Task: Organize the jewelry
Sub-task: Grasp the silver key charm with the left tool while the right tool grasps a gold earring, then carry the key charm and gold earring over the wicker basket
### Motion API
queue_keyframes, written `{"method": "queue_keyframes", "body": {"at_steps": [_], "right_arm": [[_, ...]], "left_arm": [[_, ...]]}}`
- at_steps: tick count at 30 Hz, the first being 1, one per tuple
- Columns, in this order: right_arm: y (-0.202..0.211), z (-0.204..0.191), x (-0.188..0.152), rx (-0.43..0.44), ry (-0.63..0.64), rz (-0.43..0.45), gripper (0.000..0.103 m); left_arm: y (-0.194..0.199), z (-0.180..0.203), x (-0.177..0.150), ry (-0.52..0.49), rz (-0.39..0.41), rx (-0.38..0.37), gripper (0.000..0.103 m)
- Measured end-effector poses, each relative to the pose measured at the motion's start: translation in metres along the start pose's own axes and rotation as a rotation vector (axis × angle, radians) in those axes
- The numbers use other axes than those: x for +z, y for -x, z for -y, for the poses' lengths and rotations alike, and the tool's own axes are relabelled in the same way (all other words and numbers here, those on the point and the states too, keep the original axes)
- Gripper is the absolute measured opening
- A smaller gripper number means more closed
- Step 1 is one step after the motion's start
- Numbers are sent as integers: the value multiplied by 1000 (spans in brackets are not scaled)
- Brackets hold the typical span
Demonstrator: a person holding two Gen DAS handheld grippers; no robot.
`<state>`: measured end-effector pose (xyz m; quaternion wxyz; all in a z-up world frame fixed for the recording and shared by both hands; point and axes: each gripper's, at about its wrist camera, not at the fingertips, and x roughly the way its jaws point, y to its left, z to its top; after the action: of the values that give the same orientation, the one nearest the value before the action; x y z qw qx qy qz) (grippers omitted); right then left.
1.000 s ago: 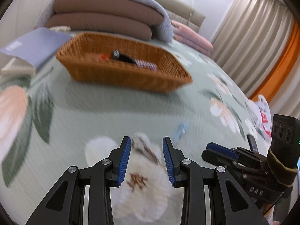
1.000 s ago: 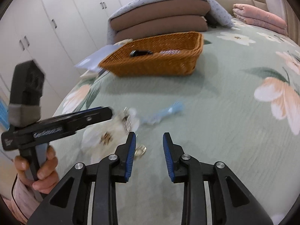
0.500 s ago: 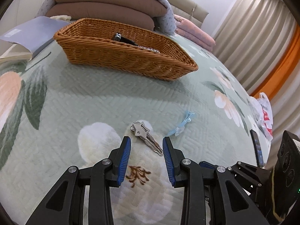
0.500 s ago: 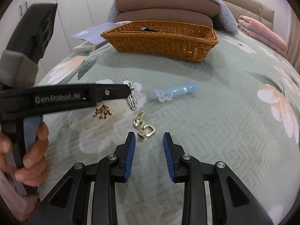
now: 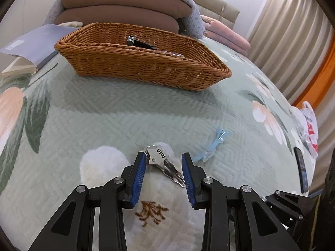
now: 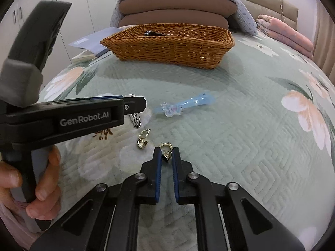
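On the floral bedspread, a silver hair clip [image 5: 160, 160] with a star end lies between the jaws of my left gripper [image 5: 164, 163], which stands open around it. In the right wrist view the left gripper [image 6: 134, 104] covers the top of that clip [image 6: 136, 122]. My right gripper [image 6: 166, 156] is shut on a gold earring [image 6: 166, 153] with a dark stone. A second gold earring [image 6: 143, 140] lies just to its left. Farther off lies a pale blue hair clip [image 6: 184, 104] [image 5: 211, 147]. At the back, a wicker basket [image 5: 146, 69] [image 6: 167, 48] holds a black clip [image 5: 140, 42].
A grey notebook [image 5: 35, 44] lies left of the basket, and stacked brown pillows [image 5: 125, 6] rise behind it. A dark phone [image 5: 301, 167] and a plastic bag [image 5: 309, 125] sit at the bed's right edge. A hand [image 6: 41, 188] grips the left gripper's handle.
Both grippers sank toward the bedspread. The silver clip now lies between the left jaws. The right jaws have closed on the gold earring that lay in front of them.
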<state>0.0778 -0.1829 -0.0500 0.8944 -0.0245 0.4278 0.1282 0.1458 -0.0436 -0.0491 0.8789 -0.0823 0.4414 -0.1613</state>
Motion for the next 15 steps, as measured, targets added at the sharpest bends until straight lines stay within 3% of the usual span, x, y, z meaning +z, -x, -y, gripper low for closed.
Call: {"method": "queue_keyframes", "body": {"at_steps": [5,9,15], "right_arm": [[2,2,-1,20,-9,6,11],[6,5,-2,54,-24,18,11],[15,5,-4,70,-17,49,11]], "left_arm": [[-4,3,1,-15,2,23,34],[-5,6,1,-31,4,51,23],[0,-2,0,2,23,-4,22]]}}
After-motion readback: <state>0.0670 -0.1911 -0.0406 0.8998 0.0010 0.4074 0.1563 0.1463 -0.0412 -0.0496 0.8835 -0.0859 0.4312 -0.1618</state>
